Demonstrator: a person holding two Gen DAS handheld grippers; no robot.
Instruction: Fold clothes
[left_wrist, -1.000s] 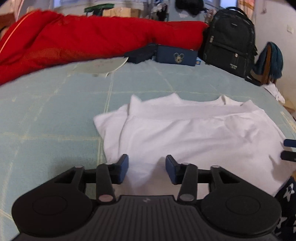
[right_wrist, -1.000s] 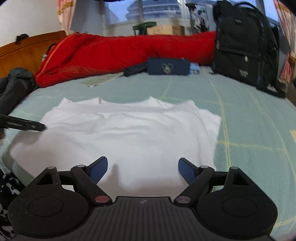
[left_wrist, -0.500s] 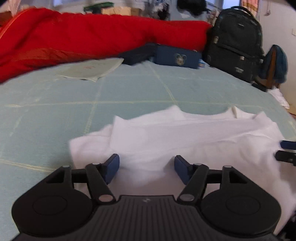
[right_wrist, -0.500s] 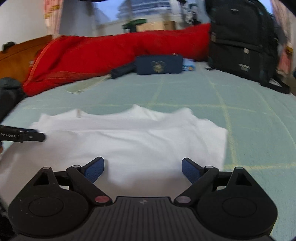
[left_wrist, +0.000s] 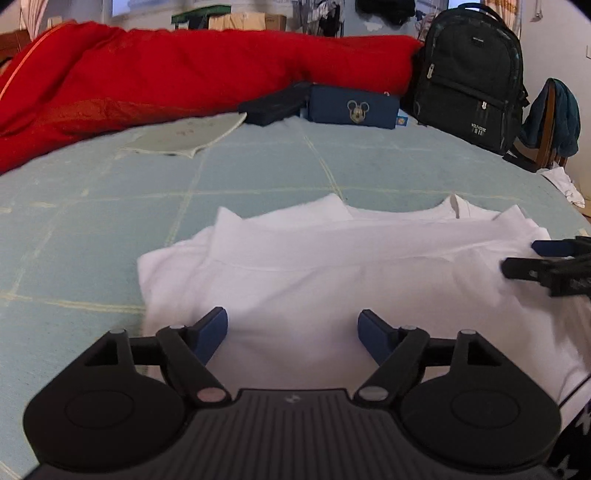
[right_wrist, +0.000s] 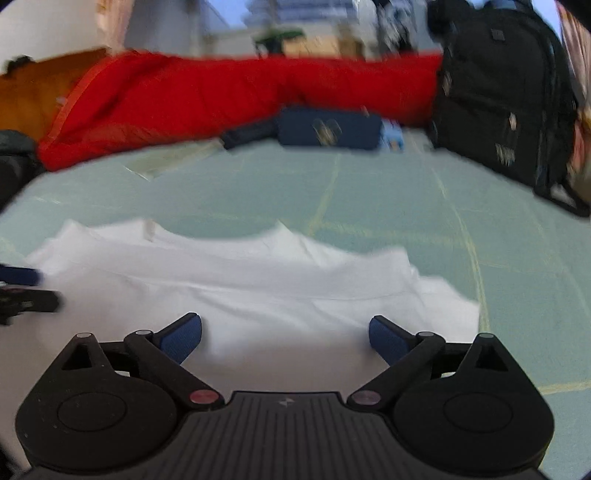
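1. Left gripper has its blue-padded fingers spread wide with nothing between them, hanging low over the near part of the white t-shirt. Spread that far, it looks set up to take a bite of cloth rather than carry anything.

2. Right gripper is the same deal: jaws apart, empty, over the near edge of the same shirt, toward its right side. In the left view its fingertips poke in from the right edge, so the two tools sit side by side across the garment (makes sense, a hem wants two hold points).

3. That shirt lies flat on the light green bedspread, collar end away from the grippers. A seam line runs across it and layers show at the far edge, so my guess is it's already doubled over at least once. Whether another fold is due or it's being left as is, I can't tell.

4. Further back: a red duvet, a blue pencil case, a black backpack. All well clear of the shirt. The right view is blurry.
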